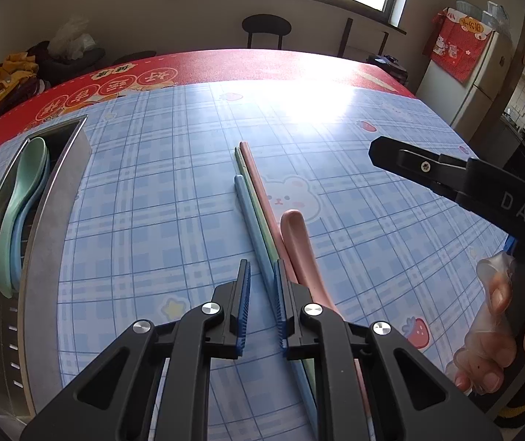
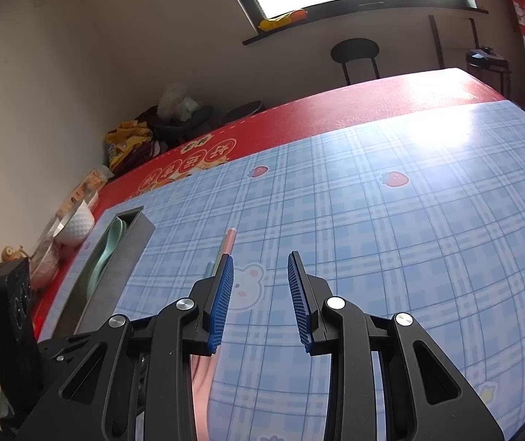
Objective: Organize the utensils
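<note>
A pink (image 1: 259, 183), a green (image 1: 248, 187) and a blue chopstick (image 1: 246, 209) lie side by side on the blue checked tablecloth (image 1: 152, 220), with a pink spoon (image 1: 295, 242) against their right side. My left gripper (image 1: 262, 268) hovers over their near ends, jaws a narrow gap apart with only cloth showing between; the chopsticks run under its right finger. A metal holder (image 1: 60, 191) at the left contains a green spoon (image 1: 23, 191) and a blue spoon (image 1: 31, 217). My right gripper (image 2: 260, 257) stands open and empty beside the pink chopstick (image 2: 230, 237) and over the pink spoon (image 2: 202, 378).
A hand (image 1: 490, 349) grips the right gripper (image 1: 376, 150) at the right edge. A white bowl (image 2: 77, 224), jars and a black device (image 2: 5, 312) stand left of the holder (image 2: 122, 257). A chair (image 1: 266, 25) is behind the table, a fridge (image 1: 483, 73) to the right.
</note>
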### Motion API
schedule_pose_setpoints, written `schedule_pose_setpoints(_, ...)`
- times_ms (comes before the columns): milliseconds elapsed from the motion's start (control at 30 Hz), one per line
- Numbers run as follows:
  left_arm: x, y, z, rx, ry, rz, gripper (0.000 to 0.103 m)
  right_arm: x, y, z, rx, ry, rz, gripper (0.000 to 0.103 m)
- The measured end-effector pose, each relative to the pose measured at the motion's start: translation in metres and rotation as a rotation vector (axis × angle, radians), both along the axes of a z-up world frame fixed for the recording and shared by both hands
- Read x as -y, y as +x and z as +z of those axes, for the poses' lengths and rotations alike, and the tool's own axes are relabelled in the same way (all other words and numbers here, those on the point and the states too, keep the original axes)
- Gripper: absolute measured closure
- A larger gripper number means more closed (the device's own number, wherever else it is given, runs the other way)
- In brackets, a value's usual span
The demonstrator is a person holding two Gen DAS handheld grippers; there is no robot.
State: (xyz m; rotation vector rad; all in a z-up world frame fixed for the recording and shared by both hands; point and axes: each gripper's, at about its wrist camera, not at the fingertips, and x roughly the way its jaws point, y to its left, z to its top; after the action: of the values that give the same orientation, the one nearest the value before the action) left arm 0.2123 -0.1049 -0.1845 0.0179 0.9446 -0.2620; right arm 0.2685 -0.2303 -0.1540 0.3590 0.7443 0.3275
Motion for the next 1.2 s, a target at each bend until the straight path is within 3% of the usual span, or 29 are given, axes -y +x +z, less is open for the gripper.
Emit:
schedule_pose_setpoints(300,-0.004,-0.012,0.003,0.035,0.097,-0.03,0.09,0.004,-0.005,0.002,0.005,0.009,-0.005,0.072)
schedule_pose_setpoints(467,-0.022,-0.012,0.003,0.021,0.097,0.013,0.09,0.003,-0.006,0.004,0.009,0.008,-0.002,0.072)
schedule_pose_setpoints(633,-0.023,-0.019,-0.002,0.005,0.106,-0.012,0.09,0.0,-0.008,0.006,0.017,0.007,0.009,0.072)
schedule_pose_setpoints(867,-0.021,-0.037,-0.002,0.066,0.147,-0.027,0.09,-0.005,-0.008,0.005,0.014,0.001,0.022,0.072)
schedule_pose_setpoints(1200,-0.026,-0.034,-0.003,0.068,0.1,-0.023,0.09,-0.014,-0.005,-0.002,-0.003,-0.022,0.033,0.072)
